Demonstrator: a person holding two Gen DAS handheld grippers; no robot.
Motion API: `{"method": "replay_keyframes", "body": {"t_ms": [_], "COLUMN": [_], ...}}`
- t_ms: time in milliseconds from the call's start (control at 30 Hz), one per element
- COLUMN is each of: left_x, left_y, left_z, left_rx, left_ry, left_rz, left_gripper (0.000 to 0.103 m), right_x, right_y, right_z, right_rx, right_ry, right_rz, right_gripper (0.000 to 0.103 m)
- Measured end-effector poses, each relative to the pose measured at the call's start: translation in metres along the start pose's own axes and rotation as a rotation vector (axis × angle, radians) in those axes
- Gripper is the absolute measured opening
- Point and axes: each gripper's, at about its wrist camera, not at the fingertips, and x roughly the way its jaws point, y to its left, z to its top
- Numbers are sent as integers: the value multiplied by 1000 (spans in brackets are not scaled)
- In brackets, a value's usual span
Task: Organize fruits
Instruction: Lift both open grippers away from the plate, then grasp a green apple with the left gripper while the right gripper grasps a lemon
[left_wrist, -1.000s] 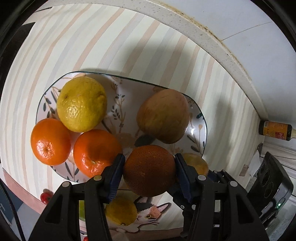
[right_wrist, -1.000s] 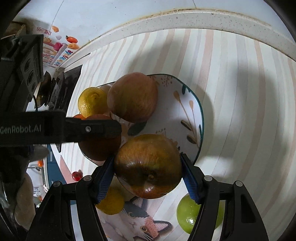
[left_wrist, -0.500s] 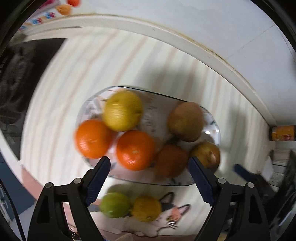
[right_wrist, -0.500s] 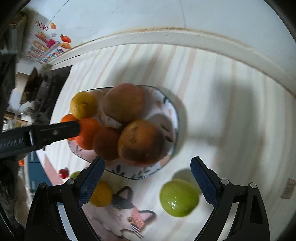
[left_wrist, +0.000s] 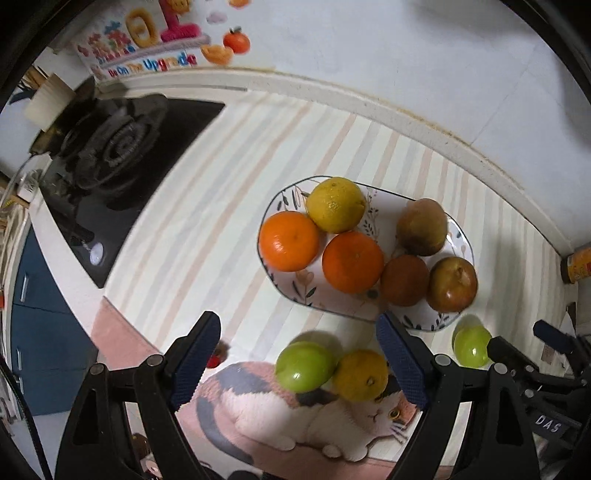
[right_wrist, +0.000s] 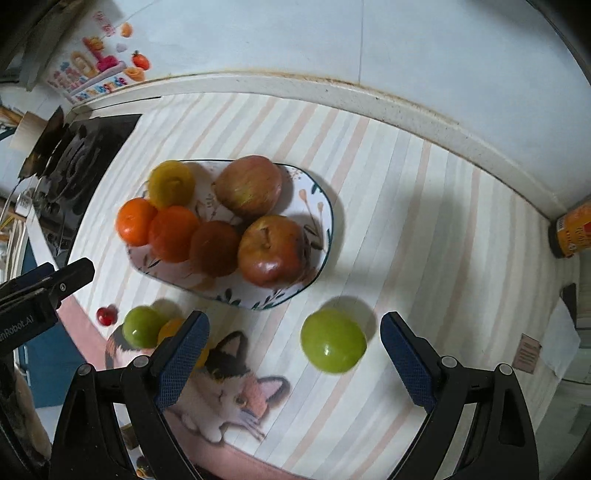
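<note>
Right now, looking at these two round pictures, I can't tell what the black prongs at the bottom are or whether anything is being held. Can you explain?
There is no robot: a person holds a two-finger gripper in each hand, each with a fisheye camera looking along its fingers. One picture is from the left gripper, the other from the right gripper. Both have just opened and hold nothing. Below them, on a striped counter, a patterned plate holds six fruits: a lemon, two oranges, a darker orange and two apples. Still off the plate are a green fruit by itself, plus another green fruit and a yellow one on a cat picture.
</note>
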Motion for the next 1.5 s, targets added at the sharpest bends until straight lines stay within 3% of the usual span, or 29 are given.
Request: {"method": "replay_keyframes", "body": {"t_ms": [567,867,1100,1367,1433,1500], "left_x": [-119,-149,-150,-125,-112,-94], "left_y": [10,14,12,24,28,34], "left_z": [-58,-70,-75,-69,-66,-63], "left_rx": [13,17,12,-30,-34,-39], "left_ry": [-166,-191,-182,-146,-127,-100], "left_rz": [-63,-99,-111,-91,-71,-51], "left_gripper": [86,86,86,86,100,101], "right_x": [-129,-171,-172,-137,-119,-101], "right_y": [27,30,30,22,20,20], "right_z": [-48,-62,-64,-56,-51,-47], "right_rx": [-83,-88,-81,-51,-38,-29], "right_ry": [-150,-191,-179,-124,-99,-71], "right_rz": [41,74,86,89,103,120], "right_gripper": [96,96,96,96,96,96]}}
